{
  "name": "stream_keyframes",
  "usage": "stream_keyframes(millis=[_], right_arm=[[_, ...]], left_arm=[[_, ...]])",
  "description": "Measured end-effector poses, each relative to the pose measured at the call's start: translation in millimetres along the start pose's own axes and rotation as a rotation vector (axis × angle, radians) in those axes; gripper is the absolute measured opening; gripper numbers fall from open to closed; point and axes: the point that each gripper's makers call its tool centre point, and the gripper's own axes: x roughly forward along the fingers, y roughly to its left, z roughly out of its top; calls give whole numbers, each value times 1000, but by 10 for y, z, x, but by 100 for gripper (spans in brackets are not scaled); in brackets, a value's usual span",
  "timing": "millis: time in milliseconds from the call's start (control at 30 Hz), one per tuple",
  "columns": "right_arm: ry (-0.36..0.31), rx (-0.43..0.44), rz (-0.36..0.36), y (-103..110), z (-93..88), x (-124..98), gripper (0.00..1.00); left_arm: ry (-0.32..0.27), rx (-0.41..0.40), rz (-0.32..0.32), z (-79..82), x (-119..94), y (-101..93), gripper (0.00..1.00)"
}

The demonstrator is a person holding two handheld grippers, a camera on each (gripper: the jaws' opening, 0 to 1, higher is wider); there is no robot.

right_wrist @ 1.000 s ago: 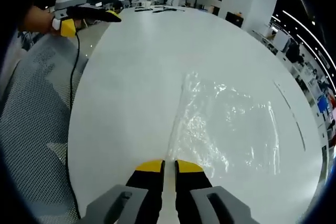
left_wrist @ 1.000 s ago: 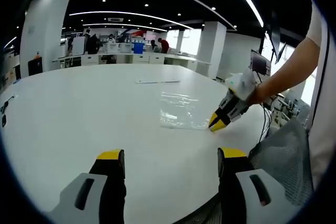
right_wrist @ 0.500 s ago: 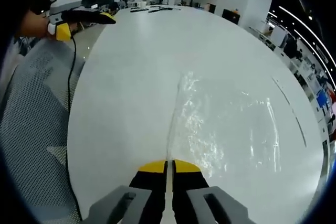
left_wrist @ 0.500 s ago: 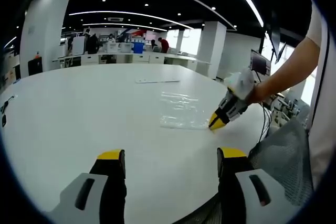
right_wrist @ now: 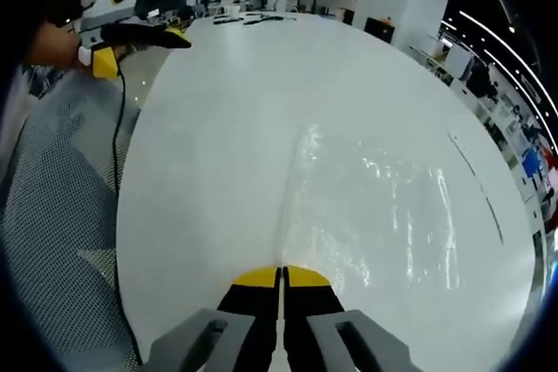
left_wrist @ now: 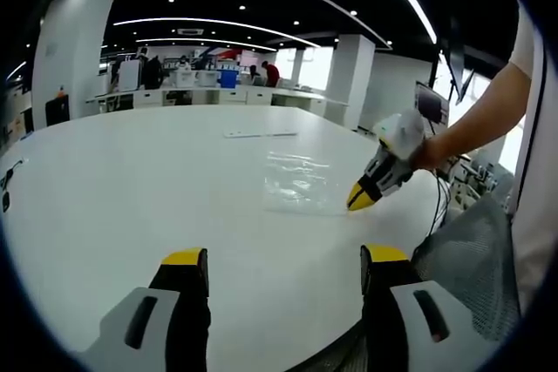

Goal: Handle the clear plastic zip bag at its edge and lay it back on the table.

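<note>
The clear plastic zip bag (left_wrist: 301, 182) lies on the white round table (left_wrist: 131, 180), with its near edge raised a little. In the left gripper view my right gripper (left_wrist: 359, 199) comes in from the right, its yellow tips pinched on that edge. In the right gripper view the bag (right_wrist: 375, 206) spreads out ahead, and its folded edge runs straight into my right gripper (right_wrist: 281, 278), which is shut on it. My left gripper (left_wrist: 283, 272) hangs open over the table's near side with nothing between its fingers. It also shows far off as the left gripper (right_wrist: 174, 37).
A grey mesh chair (left_wrist: 475, 259) stands at the table's rim, seen again as the mesh chair (right_wrist: 52, 198) with a black cable (right_wrist: 116, 137) over it. A thin clear strip (left_wrist: 261, 135) lies beyond the bag. A person's arm (left_wrist: 488, 119) holds the right gripper. Desks and people stand far behind.
The small gap between my right gripper's jaws has shut on the bag's edge. That edge has come up slightly and the bag looks flatter. My left gripper has not moved.
</note>
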Motion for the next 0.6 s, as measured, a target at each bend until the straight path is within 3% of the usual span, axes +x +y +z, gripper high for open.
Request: stream_keyframes(millis=[600], right_arm=[[0, -90, 11, -7, 119, -410, 0]], left_arm=[[22, 29, -21, -45, 20, -30, 69]])
